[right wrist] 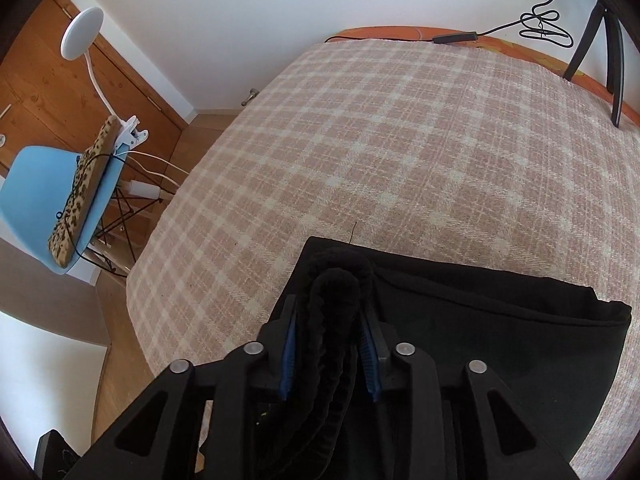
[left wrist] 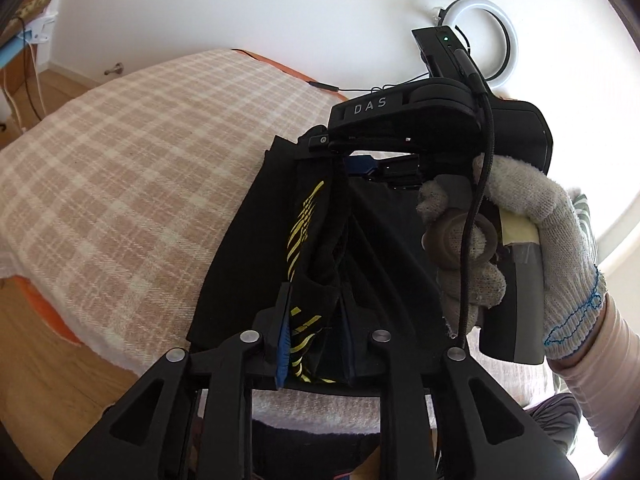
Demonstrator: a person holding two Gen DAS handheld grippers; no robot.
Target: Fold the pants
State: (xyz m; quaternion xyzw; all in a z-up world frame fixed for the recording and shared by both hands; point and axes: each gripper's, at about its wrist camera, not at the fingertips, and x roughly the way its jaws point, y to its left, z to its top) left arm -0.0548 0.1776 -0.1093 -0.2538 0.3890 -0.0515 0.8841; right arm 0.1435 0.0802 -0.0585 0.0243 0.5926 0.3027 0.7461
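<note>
Nearest the left wrist lens, the left gripper (left wrist: 316, 340) has its blue-padded jaws closed down onto a bunched edge of the black pants with yellow stripe print (left wrist: 256, 248), the fabric wedged between the pads. Straight ahead along its fingers sits the right gripper (left wrist: 360, 162), held by a white knit-gloved hand (left wrist: 516, 248), so the pinched edge runs as a taut line between the two tools. In the right wrist view that gripper is likewise clamped on a thick, ribbed roll of the same black cloth, probably the waistband. The rest of the garment hangs and spreads down onto the pink-and-cream checked blanket (right wrist: 400, 140) covering the bed. The long axis of the pants seems to lie across the near edge of the bed, with open blanket stretching away beyond. A black cable with inline box (right wrist: 456, 37) lies at the far edge, well apart, and a light-blue plastic chair (right wrist: 36, 184) stands off the bed; neither looks likely to obstruct laying the fold down.
</note>
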